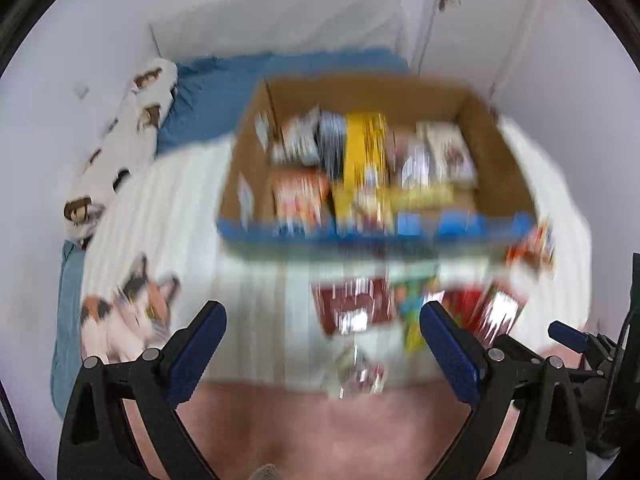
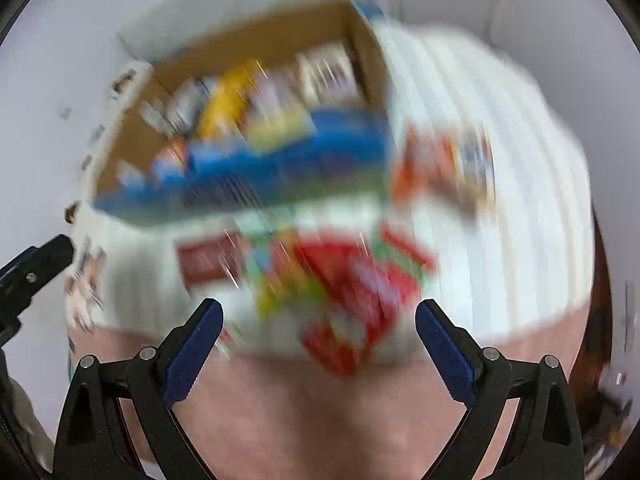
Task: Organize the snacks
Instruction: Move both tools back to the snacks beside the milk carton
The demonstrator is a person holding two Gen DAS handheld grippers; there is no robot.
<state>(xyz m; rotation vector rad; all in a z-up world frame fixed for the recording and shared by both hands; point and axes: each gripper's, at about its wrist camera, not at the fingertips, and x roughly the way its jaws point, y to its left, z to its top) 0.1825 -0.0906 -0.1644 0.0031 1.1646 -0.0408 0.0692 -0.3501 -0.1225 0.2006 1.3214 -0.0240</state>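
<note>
**Both tongs spread wide over the snack pile**

Both of my views are very blurry. My left gripper (image 1: 322, 326) is spread wide and holds nothing. My right gripper (image 2: 319, 324) is spread wide too, with nothing between its fingers.

In the left view, the cardboard box (image 1: 496, 160) sits in the upper middle of the frame, on a white blanket (image 1: 192, 216). It has a blue front edge. Packed snacks (image 1: 362, 164) fill it, and a yellow one stands out in the middle. I cannot read any of them.

More loose snack packs (image 2: 340, 284) lie on the blanket just below the box, in the middle of the right view. They look red, green and yellow. A cat picture (image 1: 128, 320) shows at the lower left of the left view.
</note>
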